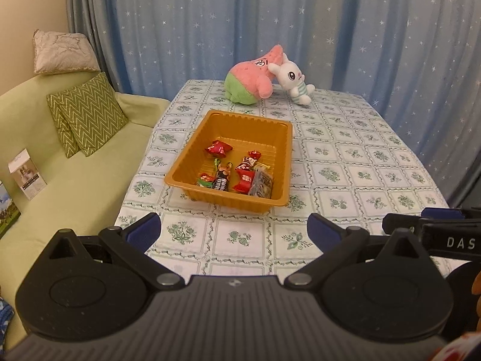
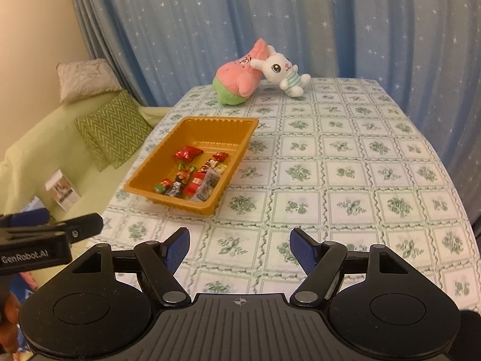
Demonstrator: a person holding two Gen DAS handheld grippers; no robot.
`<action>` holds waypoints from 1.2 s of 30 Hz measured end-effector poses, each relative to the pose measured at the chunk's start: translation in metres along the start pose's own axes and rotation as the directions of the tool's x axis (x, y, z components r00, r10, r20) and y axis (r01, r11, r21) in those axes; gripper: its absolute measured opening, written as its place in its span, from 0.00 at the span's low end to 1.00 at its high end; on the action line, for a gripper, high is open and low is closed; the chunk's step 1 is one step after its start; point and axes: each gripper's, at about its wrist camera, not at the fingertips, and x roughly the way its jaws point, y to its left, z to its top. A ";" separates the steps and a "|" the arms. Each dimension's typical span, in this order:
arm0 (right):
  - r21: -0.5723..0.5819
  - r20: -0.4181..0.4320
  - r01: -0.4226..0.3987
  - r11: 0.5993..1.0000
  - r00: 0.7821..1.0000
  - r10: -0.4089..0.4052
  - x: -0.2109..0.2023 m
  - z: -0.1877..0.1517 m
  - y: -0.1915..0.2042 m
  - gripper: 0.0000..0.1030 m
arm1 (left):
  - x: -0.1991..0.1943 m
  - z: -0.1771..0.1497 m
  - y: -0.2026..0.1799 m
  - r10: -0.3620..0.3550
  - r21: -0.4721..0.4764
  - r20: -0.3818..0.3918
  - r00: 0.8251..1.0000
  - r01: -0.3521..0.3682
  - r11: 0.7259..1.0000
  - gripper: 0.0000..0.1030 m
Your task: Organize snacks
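An orange plastic tray sits on the table with several wrapped snacks in it: a red packet near the middle and a cluster of red, black and clear packets at its near end. My left gripper is open and empty, above the table's near edge in front of the tray. My right gripper is open and empty, over the tablecloth to the right of the tray. Part of each gripper shows in the other's view.
The table has a green floral checked cloth. A pink and green plush and a white bunny plush lie at the far end. A green sofa with cushions stands left. Blue curtains hang behind.
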 end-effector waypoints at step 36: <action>-0.032 0.024 0.014 0.999 1.000 -0.013 -0.017 -0.004 0.006 0.71 | -0.011 -0.004 -0.008 0.003 -0.029 0.005 1.000 -0.003 1.000 1.00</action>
